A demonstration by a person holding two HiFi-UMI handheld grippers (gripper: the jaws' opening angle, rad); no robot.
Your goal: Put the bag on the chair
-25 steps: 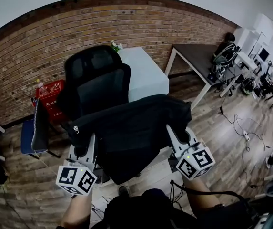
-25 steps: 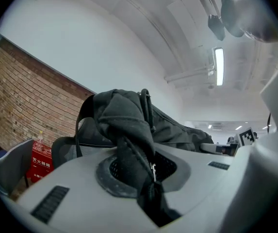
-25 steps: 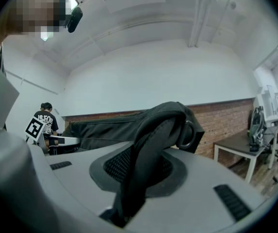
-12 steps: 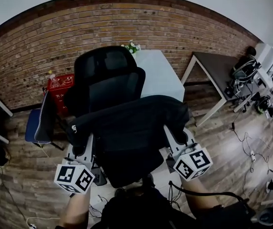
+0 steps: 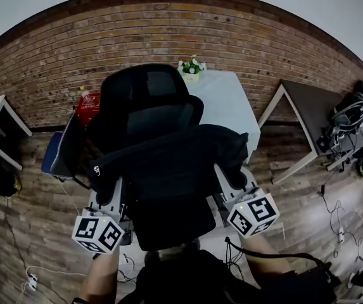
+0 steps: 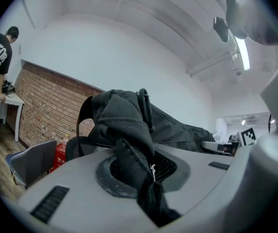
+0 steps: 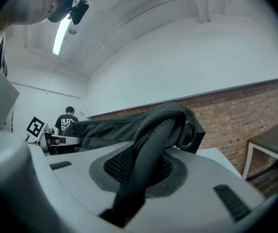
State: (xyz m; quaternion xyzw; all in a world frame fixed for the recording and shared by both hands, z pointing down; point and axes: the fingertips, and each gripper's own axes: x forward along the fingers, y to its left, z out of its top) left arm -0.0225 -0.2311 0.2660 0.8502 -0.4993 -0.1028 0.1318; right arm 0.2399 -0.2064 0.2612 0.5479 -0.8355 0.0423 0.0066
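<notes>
Both grippers are up and level, and the black bag point(image 5: 175, 160) is strung between them. The left gripper point(image 5: 107, 194) has its jaws clenched on a fold of the bag's fabric, right by a zipper; you can see the cloth pinched deep between them in the left gripper view. Over on the other side, the right gripper point(image 5: 235, 181) is clamped on a padded strap at the bag's far end, with the strap running straight down through the jaws.

Now the relation that matters: the bag's long axis runs side to side, from one gripper to the other, and it lies square across the black office chair point(image 5: 148, 106). From the head view, the backrest rises just beyond the bag and the seat shows directly beneath it, its front edge poking out below, near the person. Neither hand is nearer; each holds one end, so this looks like a two-handed lowering.

Whether the bag's underside already touches the seat, I cannot tell from here. My read is that it hangs above it, lined up, with the drop onto the seat not yet made. A white tabletop point(image 5: 225, 106) stands behind the chair, against the brick wall point(image 5: 244, 43).
</notes>
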